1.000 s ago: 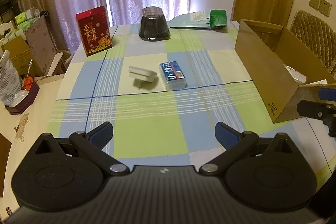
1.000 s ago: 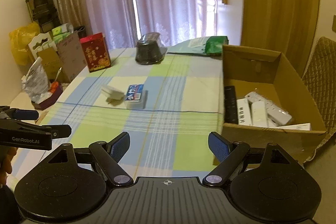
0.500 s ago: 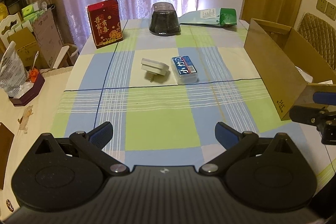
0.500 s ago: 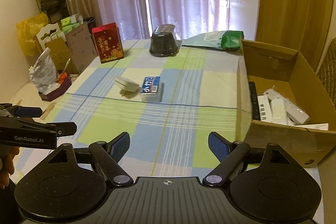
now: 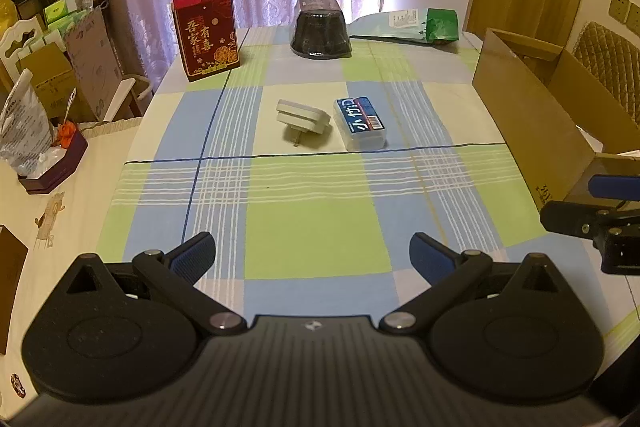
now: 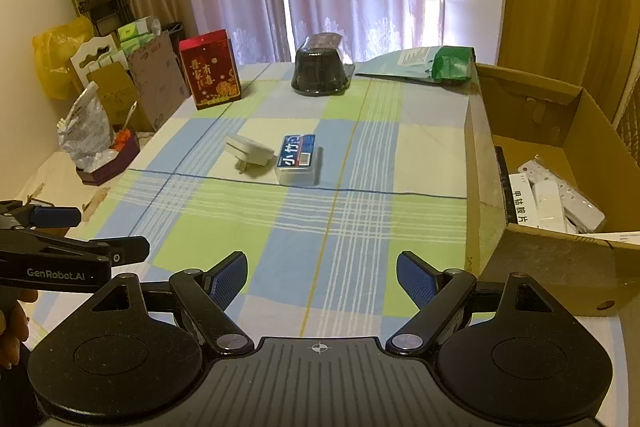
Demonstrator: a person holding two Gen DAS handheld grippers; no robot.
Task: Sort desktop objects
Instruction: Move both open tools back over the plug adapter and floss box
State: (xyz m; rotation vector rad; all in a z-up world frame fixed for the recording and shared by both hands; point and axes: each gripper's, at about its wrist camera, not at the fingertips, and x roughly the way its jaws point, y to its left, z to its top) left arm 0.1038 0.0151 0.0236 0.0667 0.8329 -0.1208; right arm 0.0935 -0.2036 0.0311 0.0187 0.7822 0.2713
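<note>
While two loose things lie ahead of both tongs, one white plug adapter and one blue-labelled case just beside it, one open cardboard box stands at the bench edge to their right. Left tongs and right tongs hover level over the near cloth, each pair spread apart and empty

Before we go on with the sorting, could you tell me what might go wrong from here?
1. The white plug adapter and the blue-labelled box lie close together, so fingers closing on one may knock the other.
2. The adapter rests tilted on its prongs and may roll in a grasp.
3. The cardboard box has a tall wall; a carried item could catch on it.
</note>
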